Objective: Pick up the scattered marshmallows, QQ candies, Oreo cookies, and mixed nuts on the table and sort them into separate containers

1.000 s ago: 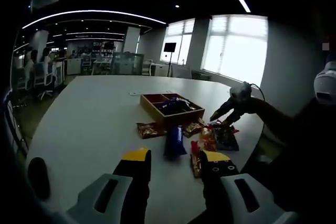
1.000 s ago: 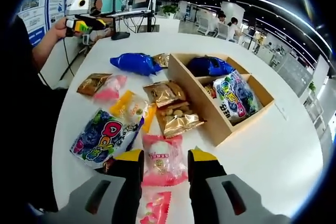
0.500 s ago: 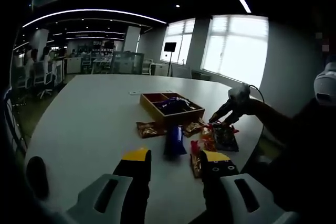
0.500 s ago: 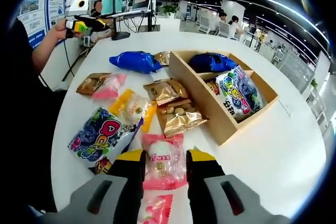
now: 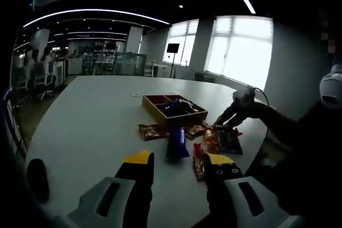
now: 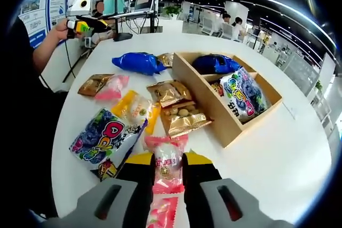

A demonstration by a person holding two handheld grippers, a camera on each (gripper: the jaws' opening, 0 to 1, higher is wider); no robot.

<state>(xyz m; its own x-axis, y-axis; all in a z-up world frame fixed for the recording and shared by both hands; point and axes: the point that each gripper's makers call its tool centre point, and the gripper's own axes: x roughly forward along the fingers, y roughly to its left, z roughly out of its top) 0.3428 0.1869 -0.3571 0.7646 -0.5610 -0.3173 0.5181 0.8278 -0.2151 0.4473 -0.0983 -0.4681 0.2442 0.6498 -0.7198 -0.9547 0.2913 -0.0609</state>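
In the right gripper view my right gripper is shut on a pink marshmallow packet at the near edge of the white table. Ahead lie a purple QQ candy bag, gold nut packets, a yellow packet and a blue Oreo packet. The wooden box to the right holds a blue Oreo packet and a QQ candy bag. My left gripper hangs open above the table, short of a blue packet and the box.
Another pink packet lies under my right gripper. A pink packet and a brown one sit at the left. A person's arm reaches in from the right. Office chairs and desks stand behind the table.
My right gripper's jaws have come together on the pink marshmallow packet, squeezing it narrow. The left gripper has stayed where it was.
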